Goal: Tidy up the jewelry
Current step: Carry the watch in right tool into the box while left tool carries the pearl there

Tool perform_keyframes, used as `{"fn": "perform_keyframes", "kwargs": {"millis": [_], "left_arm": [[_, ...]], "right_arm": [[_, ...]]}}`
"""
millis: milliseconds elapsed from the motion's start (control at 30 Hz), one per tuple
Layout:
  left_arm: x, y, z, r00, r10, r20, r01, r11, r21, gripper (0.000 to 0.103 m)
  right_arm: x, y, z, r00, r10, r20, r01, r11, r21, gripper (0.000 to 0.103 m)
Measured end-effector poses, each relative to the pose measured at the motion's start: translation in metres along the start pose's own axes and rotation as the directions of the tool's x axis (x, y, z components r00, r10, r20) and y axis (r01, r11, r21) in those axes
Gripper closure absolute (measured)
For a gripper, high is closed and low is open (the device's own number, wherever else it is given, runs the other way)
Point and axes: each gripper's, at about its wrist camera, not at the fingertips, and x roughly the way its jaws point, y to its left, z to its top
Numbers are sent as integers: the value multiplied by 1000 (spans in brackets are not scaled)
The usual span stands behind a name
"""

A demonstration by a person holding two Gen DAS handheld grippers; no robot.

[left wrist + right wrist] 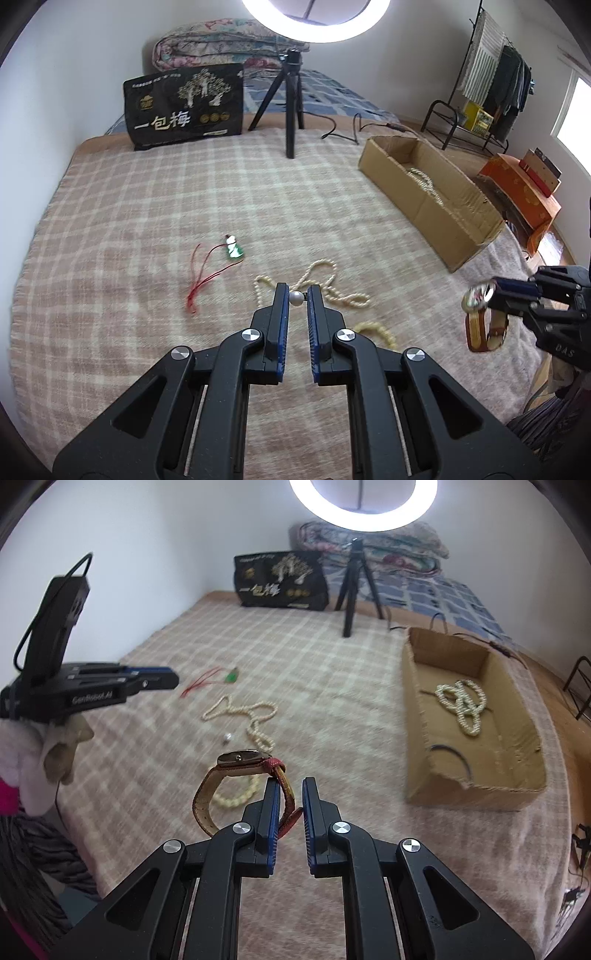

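The right gripper (pixel 290 797) pinched the reddish-brown leather strap of a gold-cased wristwatch (pixel 240 771), lifted off the bed. The left gripper (pixel 297 299) had its fingers parted around a small white pearl earring (pixel 296 297); whether they touched it was unclear. Beyond lay a long cream bead necklace (pixel 325 284) on the pink plaid blanket (pixel 147 206), then a green pendant on red cord (pixel 233 250). To the right stood an open cardboard box (pixel 417 738) holding another pearl strand (pixel 463 705).

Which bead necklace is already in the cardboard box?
The coiled white bead necklace lies inside the cardboard box. The long cream necklace and the yellowish bead loop lie on the blanket.
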Motion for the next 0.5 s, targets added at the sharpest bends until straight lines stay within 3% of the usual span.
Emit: {"fn": "perform_keyframes", "kwargs": {"millis": [500], "left_arm": [[2,-72,36,994,-100,44,98,994,56,95]], "right_arm": [[-35,-84,24,985,-146,89,132,980,150,93]]}}
